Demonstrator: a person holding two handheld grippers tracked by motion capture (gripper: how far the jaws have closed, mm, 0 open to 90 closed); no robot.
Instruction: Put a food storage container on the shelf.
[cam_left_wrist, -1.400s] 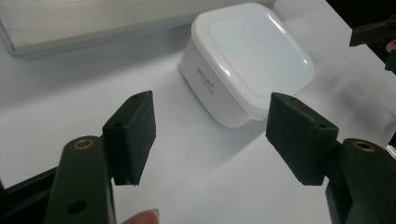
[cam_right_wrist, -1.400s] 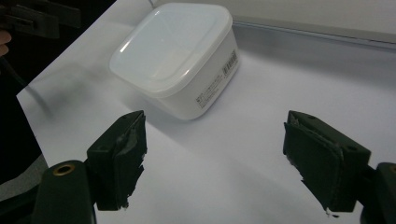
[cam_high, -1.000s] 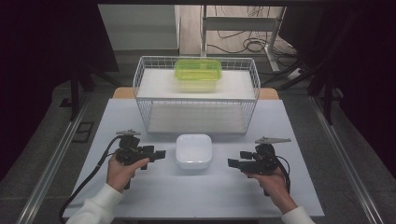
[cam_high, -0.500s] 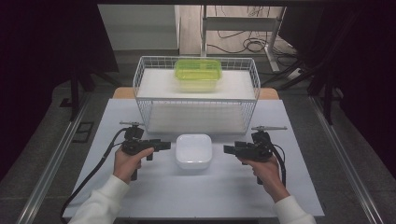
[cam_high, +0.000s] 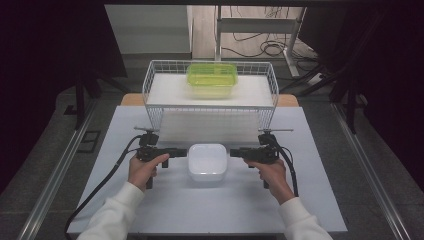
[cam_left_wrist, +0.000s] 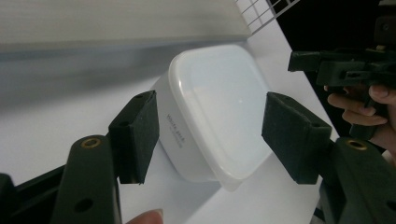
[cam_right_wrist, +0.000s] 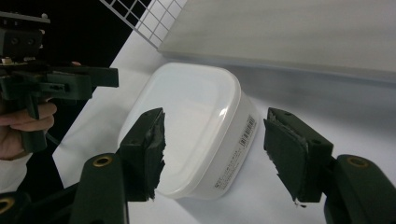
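Right between the two claws: a white box (cam_high: 207, 161) with its lid on, flat on the white table (cam_high: 210, 210). Just ahead of the left claw (cam_high: 183, 151), pointed at one side of the box, jaws wide apart, holding nothing, not touching yet. Just ahead of the right claw (cam_high: 234, 151) too, pointed at the other side, jaws wide apart as well, empty. Beyond both claws, past the box: a white wire basket (cam_high: 210, 95). Farther back on top of that basket, well away from either claw: a green tub (cam_high: 211, 76).
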